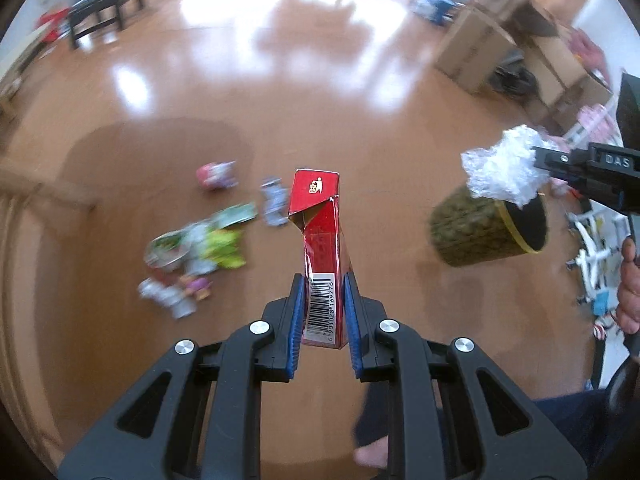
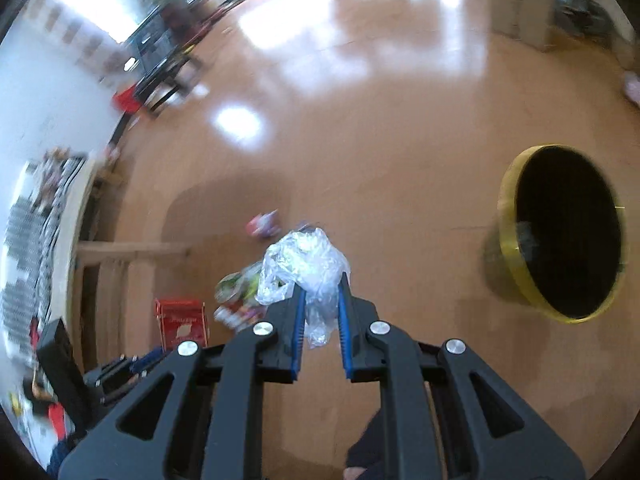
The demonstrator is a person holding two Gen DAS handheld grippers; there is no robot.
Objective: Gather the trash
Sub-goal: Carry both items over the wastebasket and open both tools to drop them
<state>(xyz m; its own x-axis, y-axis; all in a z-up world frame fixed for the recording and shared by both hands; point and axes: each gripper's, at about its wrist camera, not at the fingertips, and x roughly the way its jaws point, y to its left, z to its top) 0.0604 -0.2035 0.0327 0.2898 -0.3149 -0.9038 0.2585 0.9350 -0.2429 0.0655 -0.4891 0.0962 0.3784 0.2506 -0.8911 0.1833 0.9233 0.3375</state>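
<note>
Clamped between the blue pads of the left gripper [image 1: 323, 312] is a flattened red carton [image 1: 322, 256], barcode toward the camera and its torn top flap pointing out over the wooden floor [image 1: 320, 100]. Nearest the other lens, the right gripper [image 2: 322, 300] pinches a crumpled wad of clear plastic film [image 2: 304, 268], which bulges out above the fingertips. Both loads hang in the air, not yet dropped. In the left wrist view the waste bin [image 1: 486, 230], a round one with a mottled green side, yellow rim and black inside, stands on the floor to the right, and the plastic appears just above its mouth from that angle (how close it truly is I cannot tell). The right wrist view shows the bin's dark opening off to the right, apparently with something pale already inside. Much is left, I judge: a blurred scatter of wrappers [image 1: 200, 244] lies on the floor left of the carton, with a pink packet [image 1: 216, 174] and a small bluish piece [image 1: 274, 200] beyond it.
</note>
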